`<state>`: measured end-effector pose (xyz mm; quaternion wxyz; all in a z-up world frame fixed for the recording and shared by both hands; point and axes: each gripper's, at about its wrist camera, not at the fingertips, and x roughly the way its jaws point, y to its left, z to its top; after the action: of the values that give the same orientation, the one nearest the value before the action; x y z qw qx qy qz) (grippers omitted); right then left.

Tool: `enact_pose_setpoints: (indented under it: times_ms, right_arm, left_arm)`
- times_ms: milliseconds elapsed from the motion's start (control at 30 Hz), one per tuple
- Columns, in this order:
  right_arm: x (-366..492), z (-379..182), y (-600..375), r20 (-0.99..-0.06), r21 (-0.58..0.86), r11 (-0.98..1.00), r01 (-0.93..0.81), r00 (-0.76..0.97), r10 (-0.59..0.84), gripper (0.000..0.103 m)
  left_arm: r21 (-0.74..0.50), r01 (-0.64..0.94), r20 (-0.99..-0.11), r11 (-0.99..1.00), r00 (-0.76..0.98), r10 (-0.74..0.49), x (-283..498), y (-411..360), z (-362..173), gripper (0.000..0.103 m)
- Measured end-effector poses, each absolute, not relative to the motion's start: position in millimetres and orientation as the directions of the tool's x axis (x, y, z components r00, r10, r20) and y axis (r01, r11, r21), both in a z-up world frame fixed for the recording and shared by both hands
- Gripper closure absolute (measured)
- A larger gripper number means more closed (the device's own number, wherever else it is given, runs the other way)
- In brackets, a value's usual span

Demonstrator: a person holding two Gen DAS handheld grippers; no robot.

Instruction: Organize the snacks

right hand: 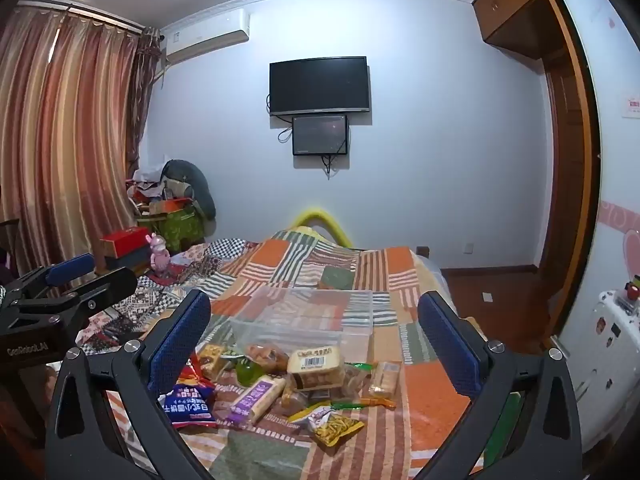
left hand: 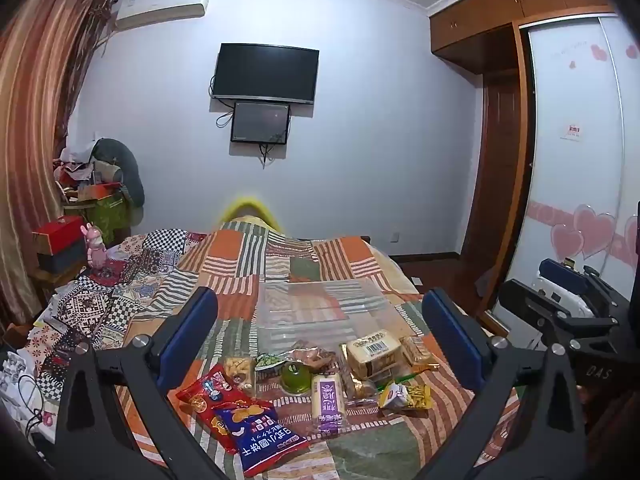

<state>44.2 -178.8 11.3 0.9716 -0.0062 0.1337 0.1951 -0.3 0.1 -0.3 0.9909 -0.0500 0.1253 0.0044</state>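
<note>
Both claws, left and right, gape empty; neighbouring housing reads "GeoRobot.AI".

Cloth, clear plastic and glossy wrappers on a bed

The bed is covered with a matt patchwork cloth, while a clear plastic box of smooth, shiny finish is seen on it; the blue snack bag and red snack bag are wrapped in glossy film, and the purple-labelled packet in clear, shiny plastic. The left claw and right claw are built of matt black plastic with bright metal screws, their pads faced in rough, dimpled blue rubber. The wardrobe is finished in smooth brown wood, and the curtain is made of striped cloth with a slight sheen
</note>
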Motion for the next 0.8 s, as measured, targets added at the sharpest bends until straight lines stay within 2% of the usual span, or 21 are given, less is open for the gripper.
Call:
enact_pose_setpoints:
  times_ms: [100,467,800]
  right_arm:
    - [44,11,-178,-0.261,0.037,0.922,-0.385,0.887,0.381,0.000]
    - [42,12,-178,-0.258,0.045,0.924,-0.379,0.889,0.377,0.000]
    - [44,10,-180,-0.257,0.055,0.926,-0.374,0.890,0.375,0.000]
  left_arm:
    - [-0.102,-0.027,-0.265,0.994,0.964,-0.001,1,0,0,0.000]
    - [-0.080,-0.019,-0.219,0.997,0.976,0.001,-4,-4,0,0.000]
    - [-0.071,-0.007,-0.220,0.997,0.975,-0.009,-5,-9,-1,0.000]
